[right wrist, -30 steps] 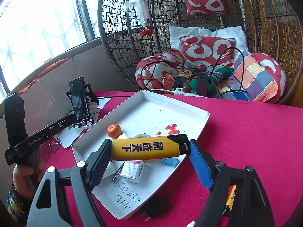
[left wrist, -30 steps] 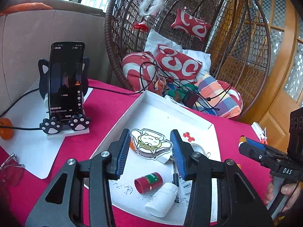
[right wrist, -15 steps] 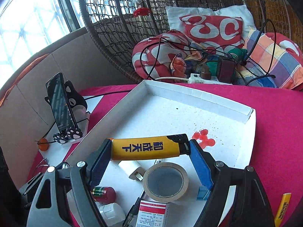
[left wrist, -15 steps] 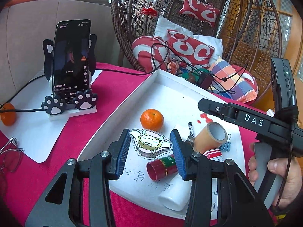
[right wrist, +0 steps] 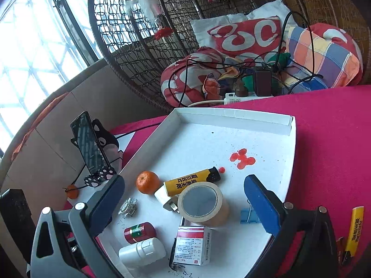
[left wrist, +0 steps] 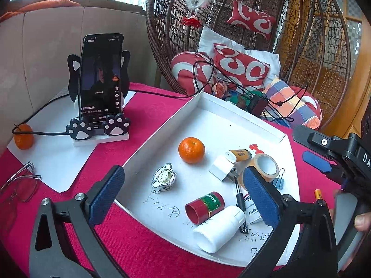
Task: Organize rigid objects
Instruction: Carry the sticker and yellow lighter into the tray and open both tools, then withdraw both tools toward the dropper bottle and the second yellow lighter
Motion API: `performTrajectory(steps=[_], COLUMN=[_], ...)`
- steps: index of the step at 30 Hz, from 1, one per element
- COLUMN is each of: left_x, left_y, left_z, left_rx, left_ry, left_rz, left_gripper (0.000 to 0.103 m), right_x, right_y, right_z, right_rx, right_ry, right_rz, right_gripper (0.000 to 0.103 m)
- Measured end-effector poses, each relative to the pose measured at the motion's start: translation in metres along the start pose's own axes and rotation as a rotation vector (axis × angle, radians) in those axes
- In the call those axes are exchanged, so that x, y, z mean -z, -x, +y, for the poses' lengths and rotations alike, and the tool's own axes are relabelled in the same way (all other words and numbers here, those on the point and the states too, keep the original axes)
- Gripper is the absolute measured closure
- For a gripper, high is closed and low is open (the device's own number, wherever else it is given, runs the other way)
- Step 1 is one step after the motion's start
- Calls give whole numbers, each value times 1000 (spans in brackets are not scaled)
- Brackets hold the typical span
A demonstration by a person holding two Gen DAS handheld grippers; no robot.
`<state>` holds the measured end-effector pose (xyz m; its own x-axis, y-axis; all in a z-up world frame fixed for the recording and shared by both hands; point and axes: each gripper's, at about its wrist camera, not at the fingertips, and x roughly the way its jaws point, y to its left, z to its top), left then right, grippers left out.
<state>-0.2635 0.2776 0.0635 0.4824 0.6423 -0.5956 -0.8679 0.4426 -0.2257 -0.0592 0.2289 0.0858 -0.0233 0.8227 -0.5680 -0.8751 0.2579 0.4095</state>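
The white tray (left wrist: pixel 241 113) on the red cloth holds an orange (left wrist: pixel 191 150), a tape roll (left wrist: pixel 264 168), a red bottle (left wrist: pixel 204 206) and a white bottle (left wrist: pixel 219 229). My left gripper (left wrist: pixel 183 180) hangs over its near edge, jaws opening wide. The clear cartoon charm (left wrist: pixel 163 178) lies flat on the tray between them, untouched. My right gripper (right wrist: pixel 184 185) is opening too, with nothing pressed. The yellow lighter (right wrist: pixel 192 181) rests beyond it on a white charger (right wrist: pixel 165 197), beside the tape roll (right wrist: pixel 201 205).
A medicine box (right wrist: pixel 192 245), a pen (left wrist: pixel 240 199) and a blue binder clip (right wrist: pixel 248 215) also lie in the tray. Left of it stand a phone on a cat stand (left wrist: pixel 99 76), glasses (left wrist: pixel 18 185) and another orange (left wrist: pixel 23 136). A second lighter (right wrist: pixel 354 227) lies right.
Both grippers have opened wide. The charm left the left jaws and now lies on the tray; the yellow lighter left the right jaws and rests by the tape roll.
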Motion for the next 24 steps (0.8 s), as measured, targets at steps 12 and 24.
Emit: performTrajectory(steps=[12,24], left_x=[5,32], left_y=[25,42], left_z=[-29,-103], left_rx=[1,217], left_ry=[-72,-252], left_rz=[-36,2], left_gripper=[0,0], right_x=[6,31], right_y=[83,166], right_z=[-13,-97], right_rx=[-9,161], right_ry=[-53,-128], right_rz=[-194,-348], right_gripper=[0,0])
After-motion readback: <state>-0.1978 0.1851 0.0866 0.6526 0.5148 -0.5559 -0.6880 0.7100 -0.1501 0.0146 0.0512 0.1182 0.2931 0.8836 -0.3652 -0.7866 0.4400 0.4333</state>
